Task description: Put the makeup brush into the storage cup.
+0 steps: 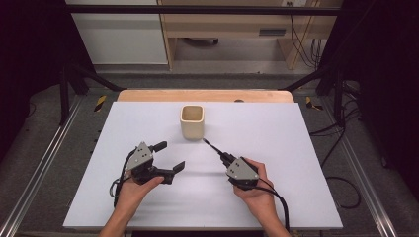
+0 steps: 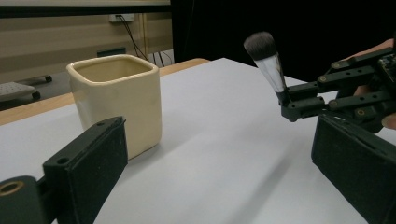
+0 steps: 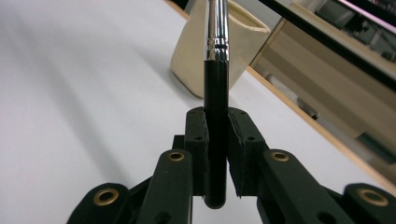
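A cream square cup (image 1: 191,121) stands upright and empty at the middle back of the white board (image 1: 286,148). My right gripper (image 1: 225,158) is shut on the black handle of a makeup brush (image 1: 211,147), whose head points up and left toward the cup, short of it. In the right gripper view the handle (image 3: 216,93) is clamped between the pads, with the cup (image 3: 189,53) behind it. My left gripper (image 1: 170,156) is open and empty, in front of the cup and to its left. The left gripper view shows the cup (image 2: 116,100), the brush (image 2: 268,58) and the right gripper (image 2: 303,100).
A wooden table edge (image 1: 205,95) runs behind the board. Beyond it stand wooden furniture (image 1: 232,27) and black frame bars (image 1: 197,9). Cables (image 1: 341,143) lie on the floor at the right. Both hands come in at the board's near edge.
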`<state>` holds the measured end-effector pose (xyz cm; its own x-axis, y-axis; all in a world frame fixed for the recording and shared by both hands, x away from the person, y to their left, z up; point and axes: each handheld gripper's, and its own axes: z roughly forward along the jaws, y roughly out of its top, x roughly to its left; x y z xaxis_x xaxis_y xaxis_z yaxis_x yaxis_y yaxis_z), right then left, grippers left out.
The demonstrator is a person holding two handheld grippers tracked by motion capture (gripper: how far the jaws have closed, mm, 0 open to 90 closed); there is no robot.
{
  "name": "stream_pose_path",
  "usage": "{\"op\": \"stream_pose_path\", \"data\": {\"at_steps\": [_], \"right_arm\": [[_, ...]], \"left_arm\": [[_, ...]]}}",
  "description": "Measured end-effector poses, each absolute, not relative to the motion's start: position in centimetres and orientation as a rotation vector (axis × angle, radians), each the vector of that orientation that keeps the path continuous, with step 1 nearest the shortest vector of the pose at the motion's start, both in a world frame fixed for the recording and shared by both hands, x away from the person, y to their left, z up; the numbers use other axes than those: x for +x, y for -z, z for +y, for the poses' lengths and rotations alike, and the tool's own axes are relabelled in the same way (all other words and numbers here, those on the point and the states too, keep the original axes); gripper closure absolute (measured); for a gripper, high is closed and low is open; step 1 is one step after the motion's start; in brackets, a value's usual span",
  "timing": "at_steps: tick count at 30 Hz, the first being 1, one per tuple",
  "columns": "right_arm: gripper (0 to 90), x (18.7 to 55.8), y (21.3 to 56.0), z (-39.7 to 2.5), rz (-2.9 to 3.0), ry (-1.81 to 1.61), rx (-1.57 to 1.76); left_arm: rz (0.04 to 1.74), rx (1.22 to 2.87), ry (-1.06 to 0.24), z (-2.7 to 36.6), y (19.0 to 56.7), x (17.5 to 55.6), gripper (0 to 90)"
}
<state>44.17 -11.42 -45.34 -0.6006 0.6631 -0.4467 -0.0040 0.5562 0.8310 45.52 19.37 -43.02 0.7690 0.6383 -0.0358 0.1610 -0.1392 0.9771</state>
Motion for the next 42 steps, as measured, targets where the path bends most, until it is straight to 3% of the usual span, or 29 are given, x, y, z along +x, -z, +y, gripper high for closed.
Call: {"op": "stream_pose_path", "data": {"at_steps": [16, 21, 34, 42], "right_arm": [[79.2, 44.9, 45.6, -11.9, 1.958, -1.299, 0.725], [79.3, 45.0, 46.0, -11.9, 1.961, -1.383, 0.781], [79.2, 44.9, 46.2, -11.8, 1.962, -1.544, 0.848], [79.2, 44.9, 46.7, -11.3, 1.995, -1.577, 0.830]], "left_arm": [[0.642, 1.652, -0.438, 19.1, 42.7, 45.3, 3.2], [0.699, 1.587, -0.397, 18.8, 42.5, 45.6, 5.7], [0.671, 1.607, -0.399, 17.8, 41.4, 44.9, 9.2], [0.647, 1.631, -0.372, 16.9, 41.3, 44.7, 15.9]]}}
